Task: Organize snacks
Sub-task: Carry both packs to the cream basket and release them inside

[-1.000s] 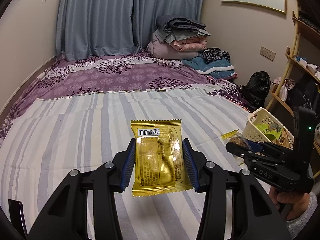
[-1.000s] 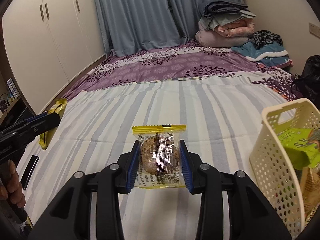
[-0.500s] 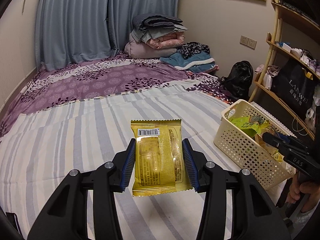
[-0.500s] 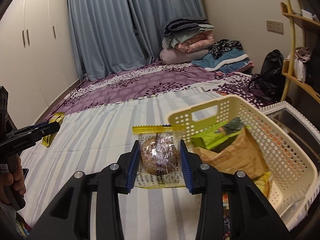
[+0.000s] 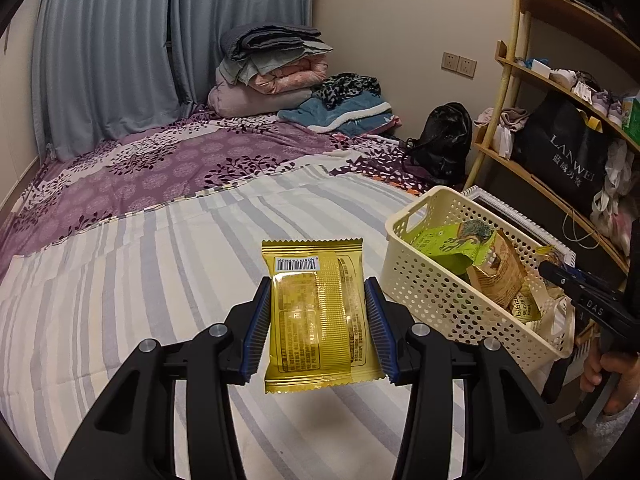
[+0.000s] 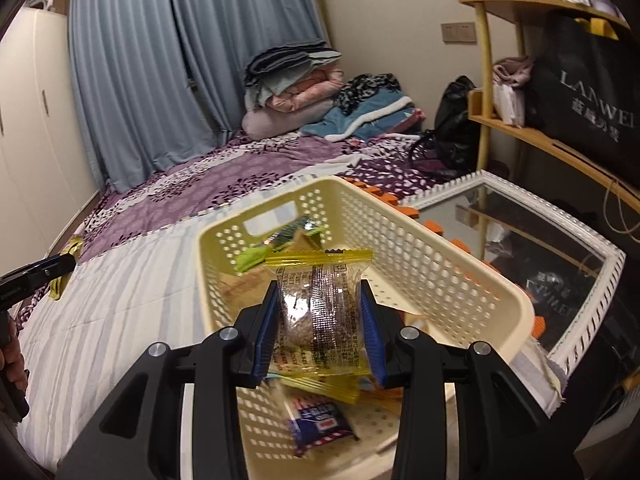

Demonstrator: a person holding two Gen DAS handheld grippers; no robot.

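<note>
My left gripper [image 5: 318, 316] is shut on a gold foil snack packet [image 5: 318, 312], held above the striped bedsheet, left of a cream perforated basket [image 5: 424, 280]. My right gripper [image 6: 319, 330] is shut on a clear cookie packet with yellow edges [image 6: 318, 312] and hangs over the open basket [image 6: 432, 276]. Green, brown, yellow and blue snack packs lie inside the basket. In the left wrist view the right gripper [image 5: 560, 276] reaches in over the basket's right end. In the right wrist view the left gripper [image 6: 64, 266] shows at the far left with its gold packet.
The basket sits at the bed's right edge. A white-framed mirror [image 6: 560, 248] lies on the floor beside it, under a wooden shelf unit [image 5: 560, 92] with bags. Folded blankets [image 5: 276, 68] and a black bag [image 5: 444, 140] are at the far end.
Both grippers swung right with their packets. The right one went from over the sheet to above the basket. The left one came closer to the basket.
</note>
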